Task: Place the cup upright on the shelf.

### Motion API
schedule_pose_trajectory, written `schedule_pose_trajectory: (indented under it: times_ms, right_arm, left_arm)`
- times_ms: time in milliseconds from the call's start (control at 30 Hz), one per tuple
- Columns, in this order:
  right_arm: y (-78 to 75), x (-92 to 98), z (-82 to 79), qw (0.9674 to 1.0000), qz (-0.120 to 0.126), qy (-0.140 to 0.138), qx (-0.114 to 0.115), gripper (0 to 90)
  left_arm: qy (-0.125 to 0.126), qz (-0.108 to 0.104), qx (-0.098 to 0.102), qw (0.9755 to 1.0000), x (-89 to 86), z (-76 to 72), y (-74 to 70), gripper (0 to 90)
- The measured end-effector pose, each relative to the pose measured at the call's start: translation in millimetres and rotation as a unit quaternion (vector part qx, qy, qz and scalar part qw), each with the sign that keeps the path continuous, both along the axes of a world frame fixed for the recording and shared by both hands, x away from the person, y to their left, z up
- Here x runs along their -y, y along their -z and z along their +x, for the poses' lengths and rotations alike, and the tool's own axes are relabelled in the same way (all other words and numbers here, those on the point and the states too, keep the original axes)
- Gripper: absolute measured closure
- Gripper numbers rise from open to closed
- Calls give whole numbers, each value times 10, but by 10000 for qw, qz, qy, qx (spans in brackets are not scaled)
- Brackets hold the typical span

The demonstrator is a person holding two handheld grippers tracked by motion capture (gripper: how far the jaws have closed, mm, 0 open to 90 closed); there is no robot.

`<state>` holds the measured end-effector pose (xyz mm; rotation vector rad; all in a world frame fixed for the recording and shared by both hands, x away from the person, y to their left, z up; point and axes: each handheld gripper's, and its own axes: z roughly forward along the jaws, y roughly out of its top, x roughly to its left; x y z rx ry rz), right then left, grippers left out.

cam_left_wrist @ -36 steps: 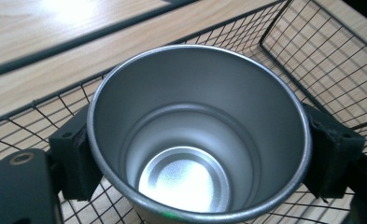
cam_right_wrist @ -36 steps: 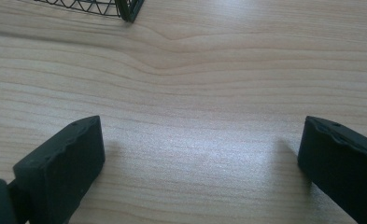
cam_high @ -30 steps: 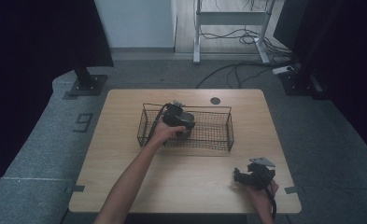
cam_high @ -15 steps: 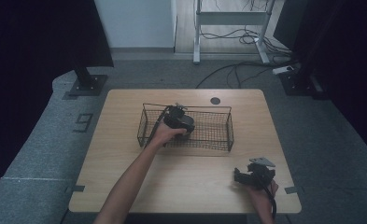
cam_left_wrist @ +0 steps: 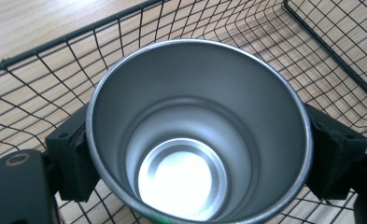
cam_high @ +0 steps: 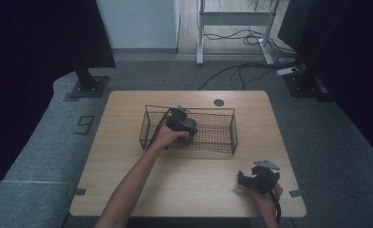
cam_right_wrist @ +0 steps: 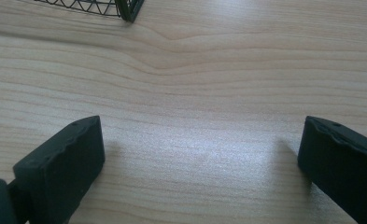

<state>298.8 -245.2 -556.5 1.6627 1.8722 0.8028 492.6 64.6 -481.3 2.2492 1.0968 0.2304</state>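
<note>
Obs: your left claw (cam_high: 183, 124) sits inside the wire basket (cam_high: 222, 142), left half, w/ the steel cup (cam_left_wrist: 197, 135) clamped between its jaws. In the left gripper view the two black pads press the cup wall on opposite sides, just under the rim; jaws spread only as wide as the cup. Cup mouth faces the camera, so its long axis runs along the claw's line of sight, base away from you. Mesh shows past the cup on all sides; cannot tell whether the base touches the basket floor or hangs just above it.

Key relation for next move: cup is already in the left claw, w/ basket walls round it. Judged: either release in place, or draw it out over the rim. Watch the near wall, close by your left hand (cam_high: 167, 137).

Right claw (cam_high: 257, 178) rests on the counter (cam_high: 127, 190) at the near right corner, well apart from the basket. Jaws wide open, nothing between them, bare wood only in the right gripper view; a basket corner (cam_right_wrist: 127, 11) shows at top of that view. Left hand is much the nearer to the cup.

Count: cups 1, baskets 1, claws 2. Cup interior empty, shiny bottom visible.
</note>
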Motion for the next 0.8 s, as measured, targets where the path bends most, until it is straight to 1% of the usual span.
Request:
schedule_pose_trajectory:
  times_ms: [233,300,533,567,633,667,700,800]
  right_arm:
    - [0,0,0,10000,-4,-3,3,4]
    - [0,-1,0,10000,0,2,2,4]
    - [0,0,0,10000,-2,-1,1,4]
    - [0,0,0,10000,-4,-3,2,4]
    - [0,0,0,10000,-1,1,2,4]
    - [0,0,0,10000,0,0,0,4]
    - [1,0,0,10000,-3,-2,2,4]
    - [-1,1,0,10000,-4,-4,-6,4]
  left_arm:
    - [-13,60,-52,10000,-30,-20,39,131]
    - [-27,22,-77,10000,-41,-20,43,130]
    - [-60,91,-36,9999,-37,-36,19,130]
    - [-79,106,-14,9999,-39,-39,12,127]
    - [-110,154,95,9998,-40,-57,-18,117]
    - [-136,144,144,9997,-43,-68,-40,115]
    - [-143,90,175,9997,-51,-80,-69,110]
    - [-159,-121,288,9994,-70,-123,-166,99]
